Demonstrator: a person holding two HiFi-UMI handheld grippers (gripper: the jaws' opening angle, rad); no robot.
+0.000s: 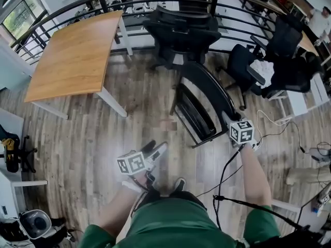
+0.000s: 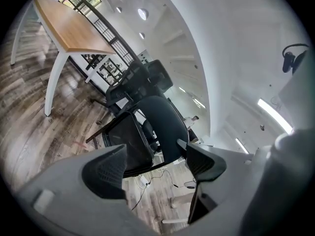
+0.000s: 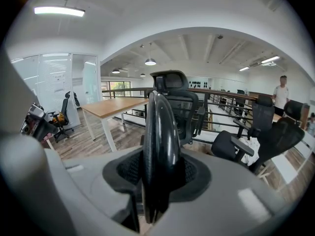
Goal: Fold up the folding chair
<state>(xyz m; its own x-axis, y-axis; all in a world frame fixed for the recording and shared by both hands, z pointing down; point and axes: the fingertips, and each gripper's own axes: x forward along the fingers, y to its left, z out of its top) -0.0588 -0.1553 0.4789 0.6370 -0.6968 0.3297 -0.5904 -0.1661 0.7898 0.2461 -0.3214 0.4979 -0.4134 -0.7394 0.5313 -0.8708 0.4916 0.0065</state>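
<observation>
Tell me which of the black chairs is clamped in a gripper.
The folding chair, nearest you: the right gripper is shut on its thin curved backrest. The office chairs behind it stand free.

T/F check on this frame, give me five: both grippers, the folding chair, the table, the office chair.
1. The right gripper is clamped on the folding chair's backrest edge. True.
2. The left gripper grips the chair's seat. False: its jaws stand apart with nothing between them, and the chair is beyond them.
3. The wooden table stands apart from the folding chair, at the left of the head view. True.
4. The folding chair lies flat on the floor. False: it stands on its legs.
5. A black office chair stands beyond the folding chair, near the railing. True.
</observation>
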